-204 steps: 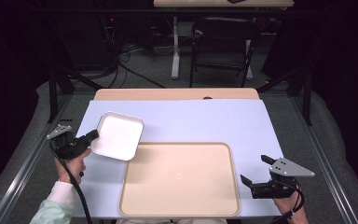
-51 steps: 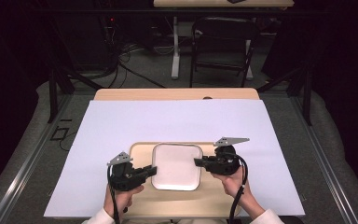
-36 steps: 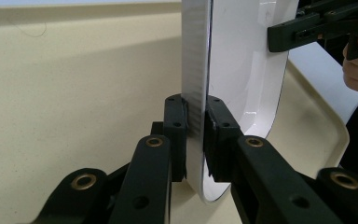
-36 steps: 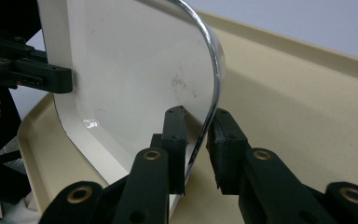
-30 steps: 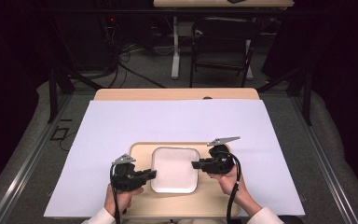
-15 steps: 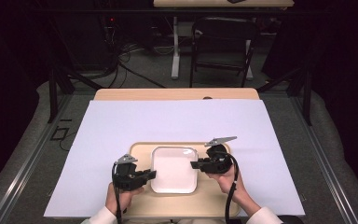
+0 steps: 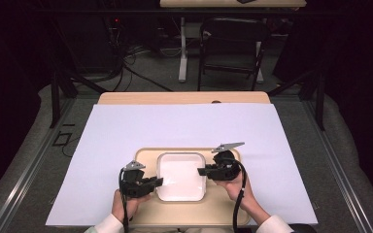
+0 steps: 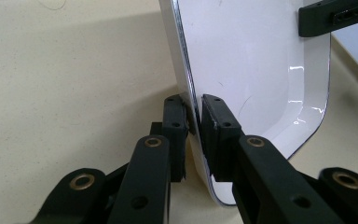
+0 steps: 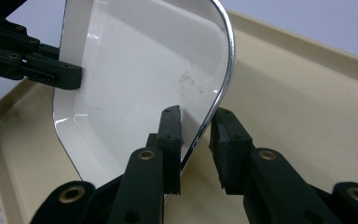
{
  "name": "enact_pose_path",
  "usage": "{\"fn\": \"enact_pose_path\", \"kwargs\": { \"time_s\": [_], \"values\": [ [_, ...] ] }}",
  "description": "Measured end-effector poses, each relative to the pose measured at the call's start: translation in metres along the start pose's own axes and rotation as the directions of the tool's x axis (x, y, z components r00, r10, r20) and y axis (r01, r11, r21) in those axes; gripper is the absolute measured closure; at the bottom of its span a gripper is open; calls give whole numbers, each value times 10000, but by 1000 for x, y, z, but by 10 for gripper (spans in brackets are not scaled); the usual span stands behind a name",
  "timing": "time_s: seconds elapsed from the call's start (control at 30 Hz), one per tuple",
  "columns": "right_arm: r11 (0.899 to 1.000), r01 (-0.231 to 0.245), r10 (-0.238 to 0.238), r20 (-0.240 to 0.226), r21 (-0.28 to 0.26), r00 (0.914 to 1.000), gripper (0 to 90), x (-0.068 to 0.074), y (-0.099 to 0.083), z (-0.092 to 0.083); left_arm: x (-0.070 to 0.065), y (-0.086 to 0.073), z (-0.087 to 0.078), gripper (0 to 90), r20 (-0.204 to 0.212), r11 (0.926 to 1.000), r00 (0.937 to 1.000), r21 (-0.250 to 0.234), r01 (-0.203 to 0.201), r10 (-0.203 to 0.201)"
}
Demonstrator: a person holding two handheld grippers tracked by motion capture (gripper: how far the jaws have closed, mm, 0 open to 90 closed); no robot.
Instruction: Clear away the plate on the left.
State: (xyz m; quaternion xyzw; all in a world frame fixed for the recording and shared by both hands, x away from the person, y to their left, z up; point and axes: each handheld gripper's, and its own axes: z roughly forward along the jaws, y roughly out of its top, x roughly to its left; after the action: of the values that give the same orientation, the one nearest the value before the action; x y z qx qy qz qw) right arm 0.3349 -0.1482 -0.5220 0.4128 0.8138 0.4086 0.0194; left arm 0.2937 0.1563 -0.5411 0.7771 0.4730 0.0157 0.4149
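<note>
Unmarked white dish (image 7: 180, 175) on plain tray (image 7: 223, 213)

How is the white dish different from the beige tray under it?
Colour: the white dish is glossy and catches the light, while the beige tray looks dull and matte.
Size: the dish is much smaller and sits inside the tray, which spreads wide around it.
Edge: the dish has a thin dark line along its rim, whereas the tray's rim is plain beige.
Both are shallow rectangles with rounded corners and raised edges.

Overhead view; two close views share dish (image 7: 181, 175).
</note>
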Motion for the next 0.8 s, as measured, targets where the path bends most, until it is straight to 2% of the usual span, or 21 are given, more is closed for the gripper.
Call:
{"fn": "enact_pose_path", "kwargs": {
  "time_s": [0.63, 0.8],
  "values": [
    [9998, 3, -8, 239, 194, 9997, 721, -2, -2, 7, 3, 0, 6, 747, 34, 9995, 9999, 257, 164, -165],
    [9990, -115, 99, 369, 439, 9993, 718, -2, -4, 10, 3, -1, 10, 709, -62, 9988, 9996, 387, 288, -286]
  ]
}}
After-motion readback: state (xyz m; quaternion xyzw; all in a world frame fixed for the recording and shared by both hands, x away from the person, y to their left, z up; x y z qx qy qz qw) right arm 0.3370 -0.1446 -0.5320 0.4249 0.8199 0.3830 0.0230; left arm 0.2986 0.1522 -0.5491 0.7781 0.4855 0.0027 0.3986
